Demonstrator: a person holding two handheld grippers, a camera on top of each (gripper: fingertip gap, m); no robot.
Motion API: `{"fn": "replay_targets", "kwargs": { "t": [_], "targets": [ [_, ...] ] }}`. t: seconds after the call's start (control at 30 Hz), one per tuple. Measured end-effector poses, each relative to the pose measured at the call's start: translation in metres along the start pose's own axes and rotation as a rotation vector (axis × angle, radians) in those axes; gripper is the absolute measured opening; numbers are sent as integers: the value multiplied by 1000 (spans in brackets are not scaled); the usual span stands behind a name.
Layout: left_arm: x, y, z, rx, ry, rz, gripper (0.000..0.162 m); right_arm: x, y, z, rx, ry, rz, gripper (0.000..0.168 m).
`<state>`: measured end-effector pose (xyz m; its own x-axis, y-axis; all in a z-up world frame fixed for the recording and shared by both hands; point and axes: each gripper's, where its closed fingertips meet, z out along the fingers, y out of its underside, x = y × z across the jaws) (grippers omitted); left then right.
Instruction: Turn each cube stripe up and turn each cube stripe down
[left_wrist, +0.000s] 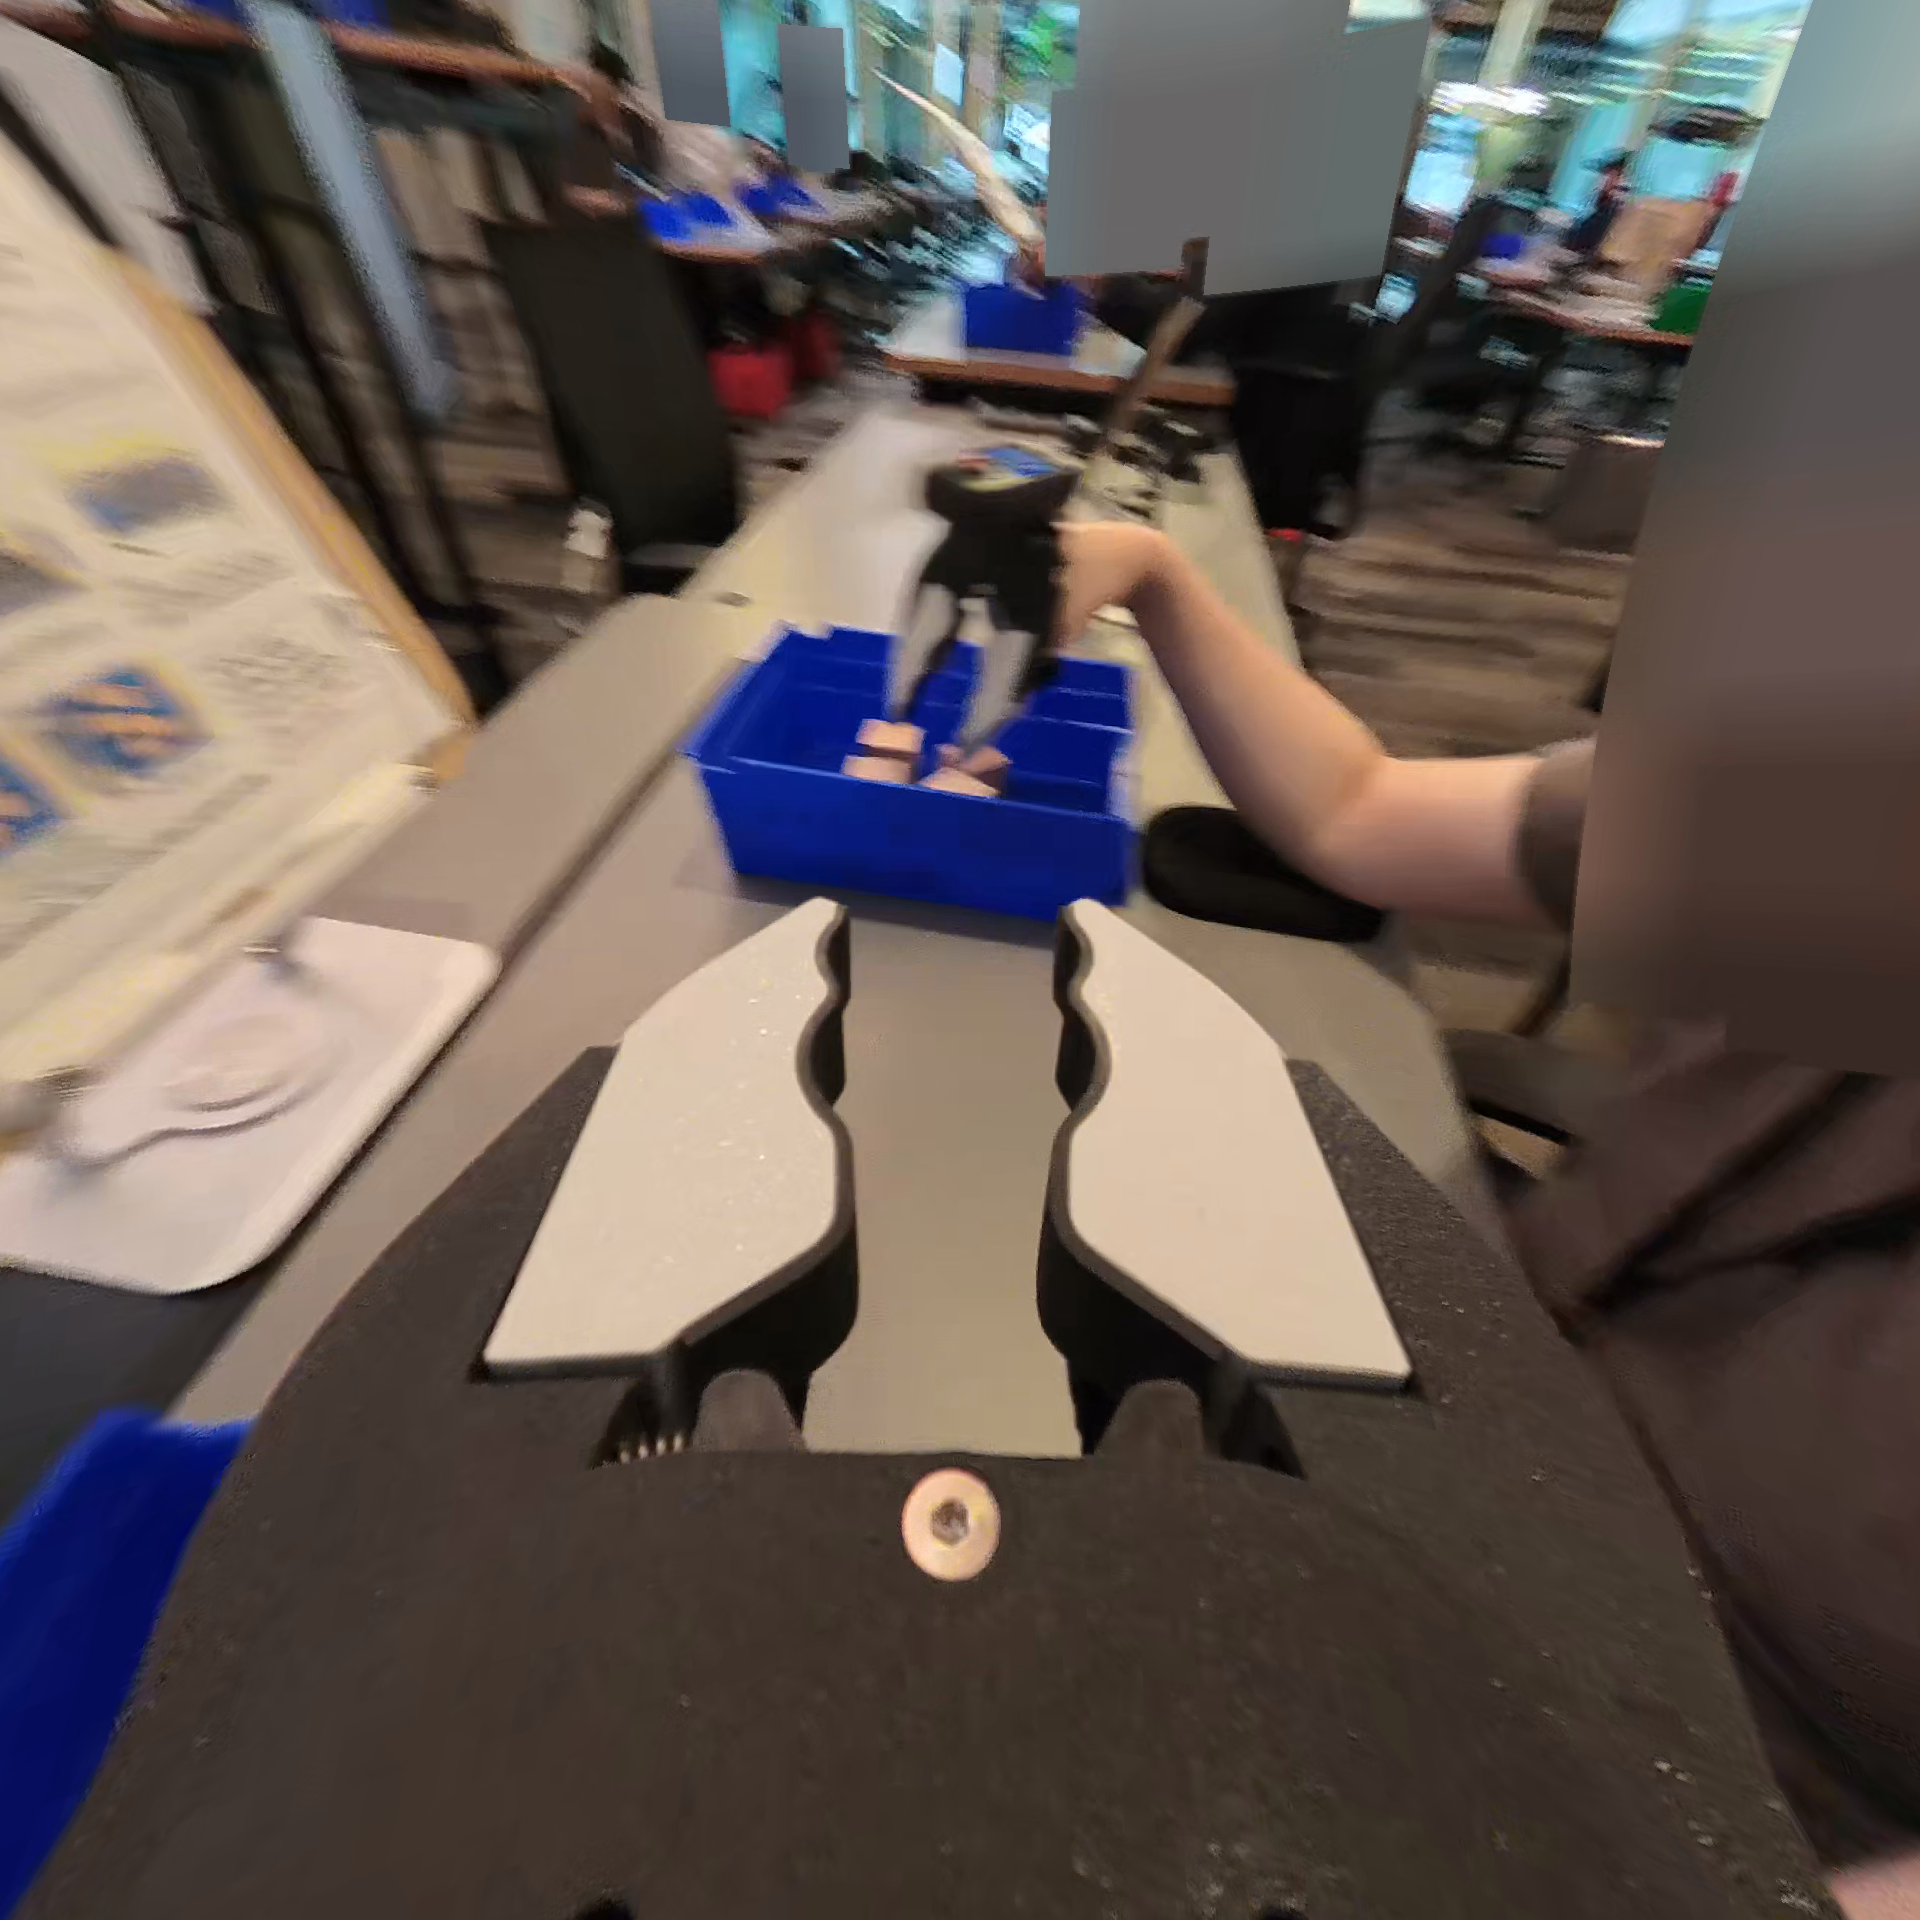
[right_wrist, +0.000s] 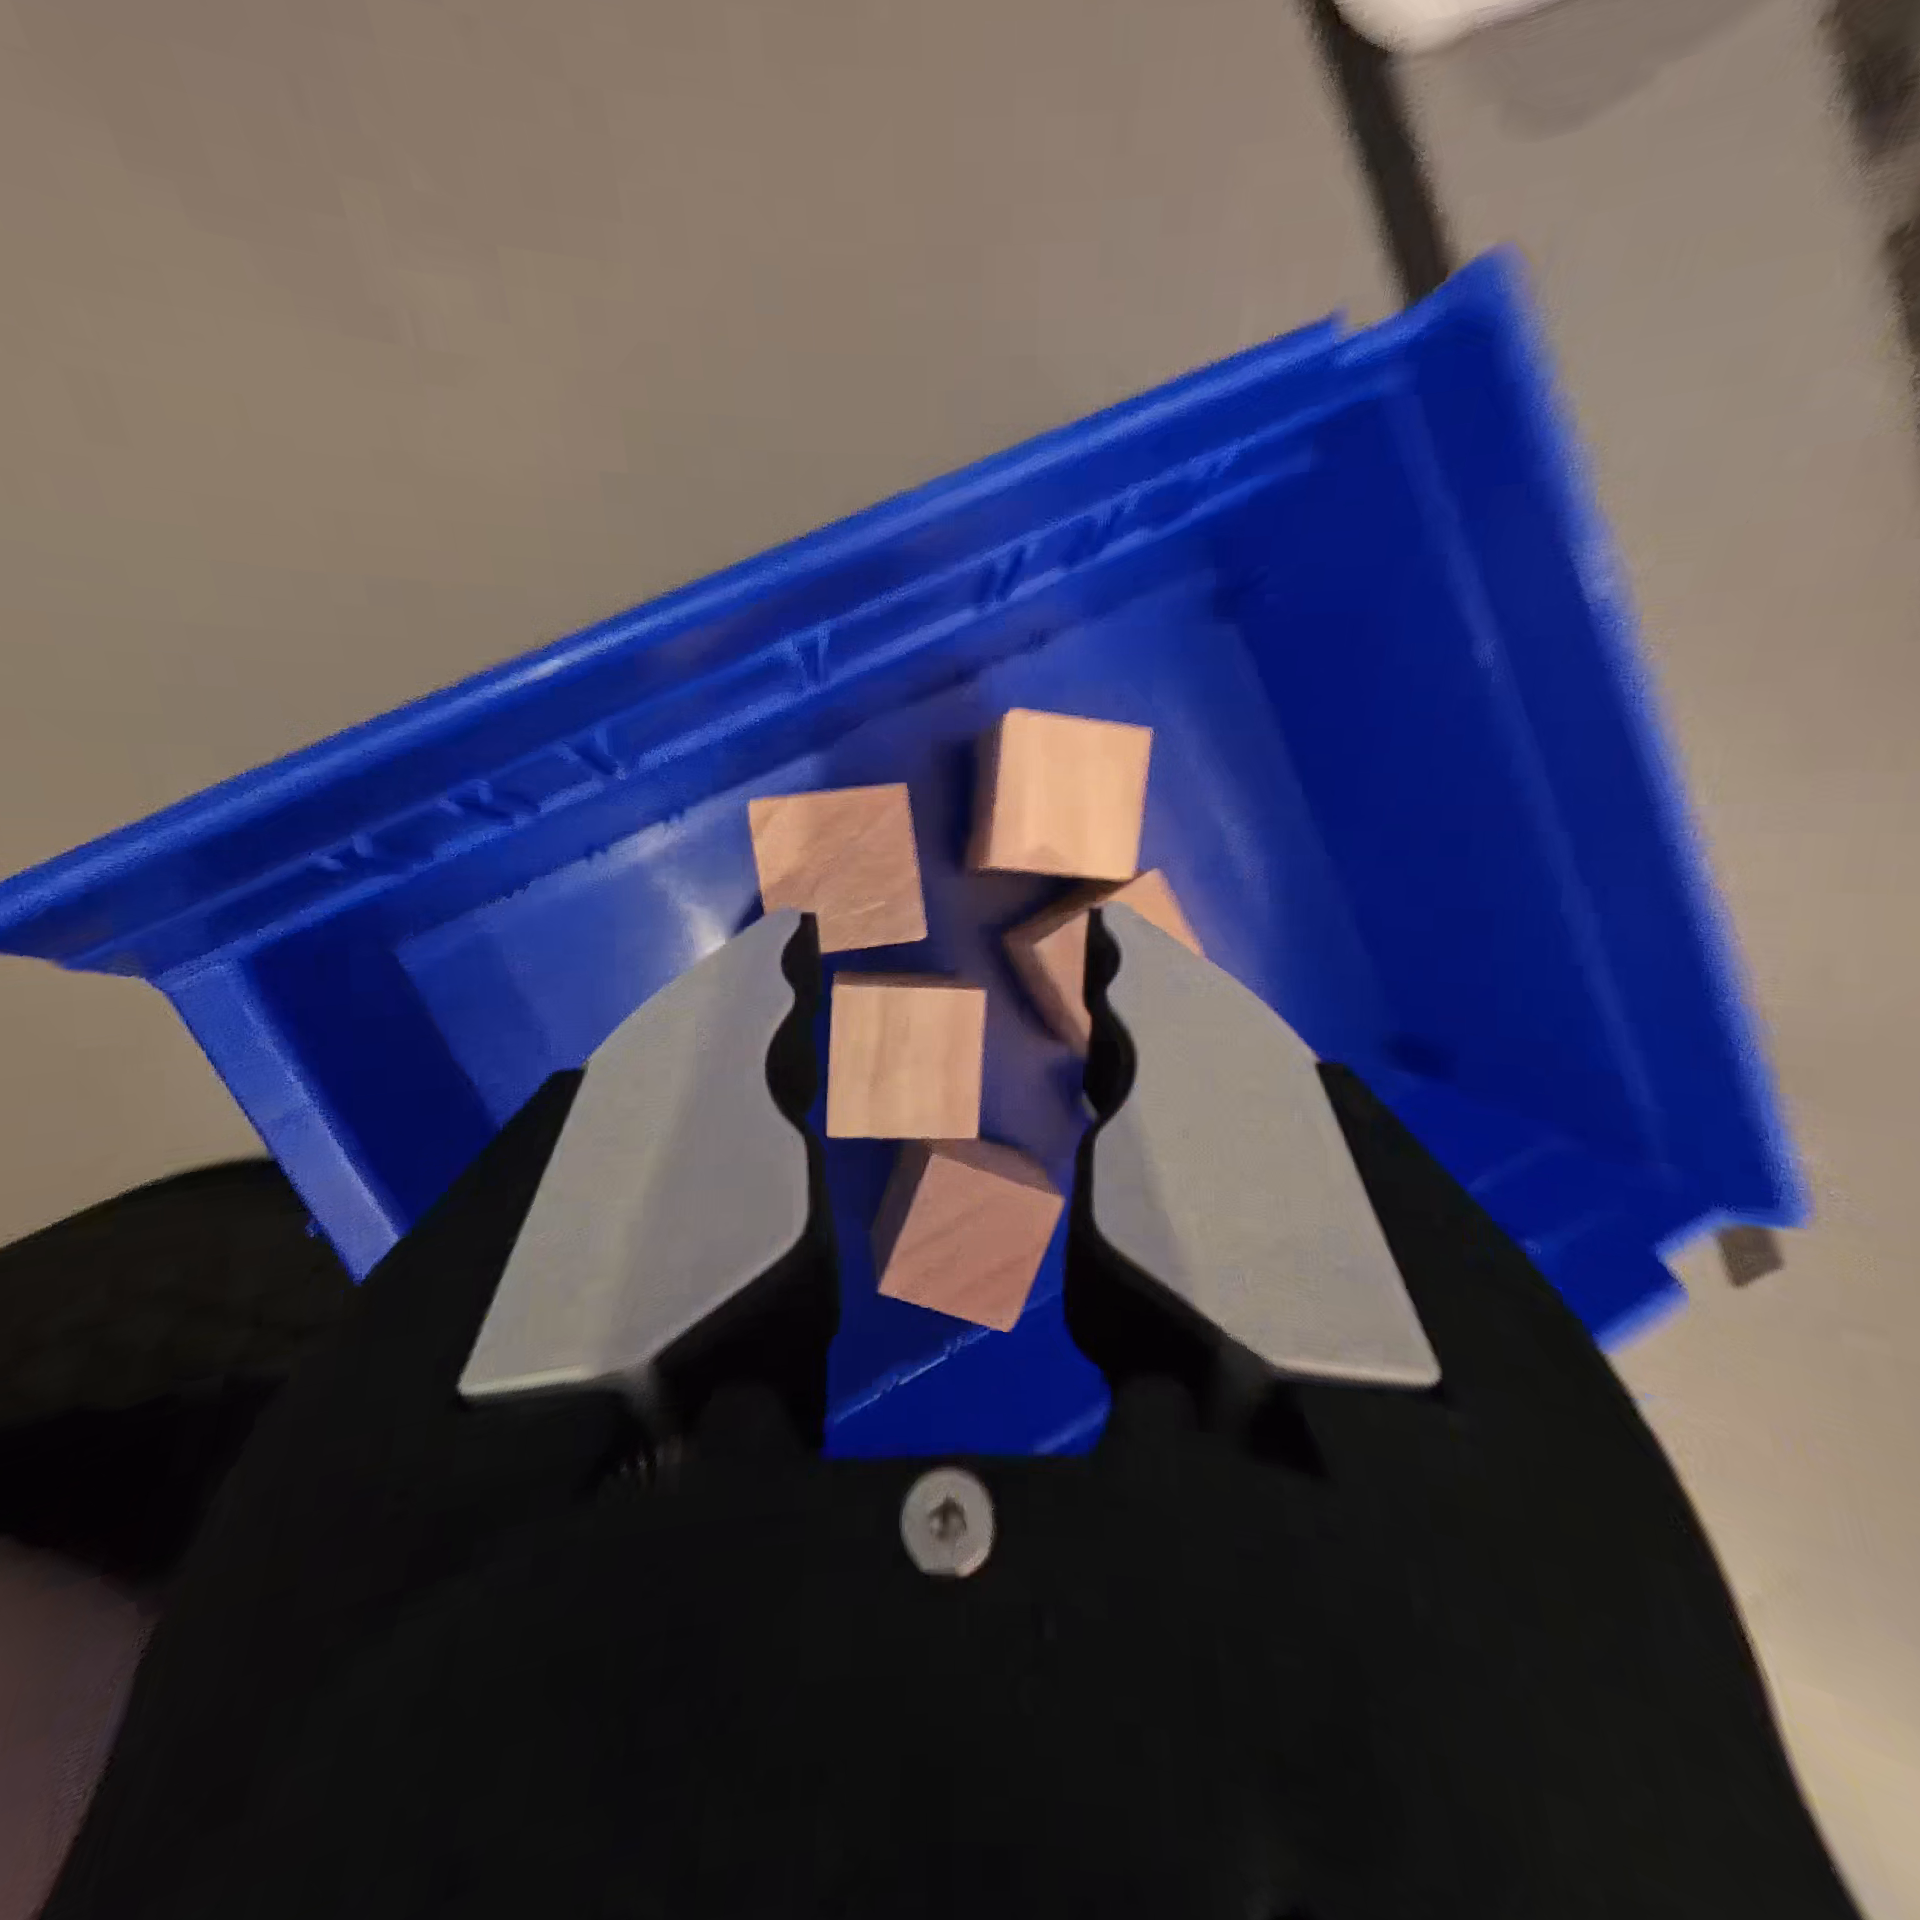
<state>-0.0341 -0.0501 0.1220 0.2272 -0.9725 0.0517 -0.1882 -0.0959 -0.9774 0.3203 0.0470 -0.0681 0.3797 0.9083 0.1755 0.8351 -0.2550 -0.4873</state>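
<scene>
I've got five plain wooden cubes (right_wrist: 904, 1060) clustered loose in the blue bin (right_wrist: 1455, 831): no stripe showing on any upward face, one (right_wrist: 971, 1236) tilted on edge nearest me, another (right_wrist: 1055, 956) half hidden.

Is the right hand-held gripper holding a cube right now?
No, the right hand-held gripper hangs open above the cubes in the blue bin.

Both views are evenly lit by soft, diffuse indoor light. In the left wrist view the far windows glow bright, and motion blur smears the shelves, the white poster board (left_wrist: 156, 582) at left and the blue plastic bin (left_wrist: 925, 842). Wide-angle bending curves the edges. In the right wrist view the small wooden cubes (right_wrist: 904, 1060) cast faint shadows; the grey table (right_wrist: 416, 364) shows no glare.
</scene>
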Motion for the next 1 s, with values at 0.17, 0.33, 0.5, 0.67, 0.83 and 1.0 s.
{"fn": "replay_targets", "kwargs": {
  "t": [0.17,0.33,0.5,0.67,0.83,1.0],
  "targets": [
    [-43,-5,-21,153,-168,-50,34,61,6,-57,165,324,179,51],
    [-115,66,-89,-239,-720,-207,35,88,90,-62,-55,390,651,50],
    [-152,130,-211,-566,-1278,-317,43,91,127,-43,-170,352,864,50],
    [-148,181,-222,-608,-1227,-630,48,74,137,-18,-266,220,963,24],
    [-158,225,-218,-696,-1149,-753,49,67,134,-6,-288,171,1024,6],
    [-149,256,-209,-786,-1086,-912,34,68,134,-6,-296,187,1035,7]
  ]
}}
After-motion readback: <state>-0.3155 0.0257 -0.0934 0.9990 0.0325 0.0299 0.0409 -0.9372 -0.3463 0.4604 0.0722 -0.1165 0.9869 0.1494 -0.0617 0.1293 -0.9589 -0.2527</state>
